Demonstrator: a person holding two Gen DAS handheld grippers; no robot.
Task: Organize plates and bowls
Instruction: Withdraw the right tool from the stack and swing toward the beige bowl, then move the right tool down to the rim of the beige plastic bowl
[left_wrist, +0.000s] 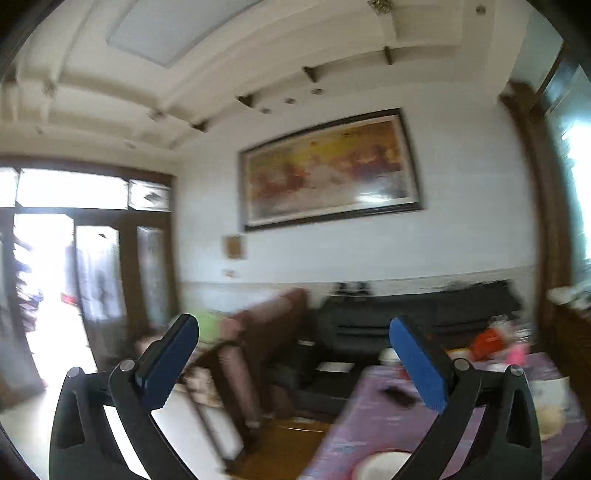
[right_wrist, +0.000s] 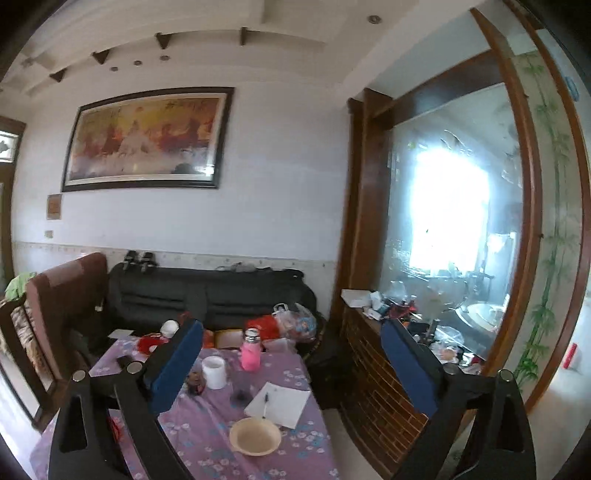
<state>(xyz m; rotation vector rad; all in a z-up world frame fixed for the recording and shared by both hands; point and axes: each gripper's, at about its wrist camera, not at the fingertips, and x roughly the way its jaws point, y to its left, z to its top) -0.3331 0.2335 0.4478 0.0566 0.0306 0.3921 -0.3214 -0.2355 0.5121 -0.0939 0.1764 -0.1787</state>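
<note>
A cream bowl (right_wrist: 255, 436) sits upright on the purple flowered tablecloth (right_wrist: 218, 446), near the table's right edge, in the right wrist view. My right gripper (right_wrist: 291, 365) is raised well above the table, wide open, with nothing between its blue pads (right_wrist: 177, 365). My left gripper (left_wrist: 293, 360) is also held high and open, with nothing between its pads, and points across the room toward the sofas. In the blurred left wrist view a white dish (left_wrist: 384, 466) lies at the table's near end, and a pale bowl (left_wrist: 550, 421) shows at the right edge.
On the table stand a white mug (right_wrist: 214, 371), a pink bottle (right_wrist: 251, 350), a notepad with a pen (right_wrist: 277, 403) and a dark phone (right_wrist: 123, 360). Red and clear bags (right_wrist: 291, 325) crowd the far end. A black sofa (right_wrist: 210, 295) and a wooden cabinet (right_wrist: 380, 391) flank it.
</note>
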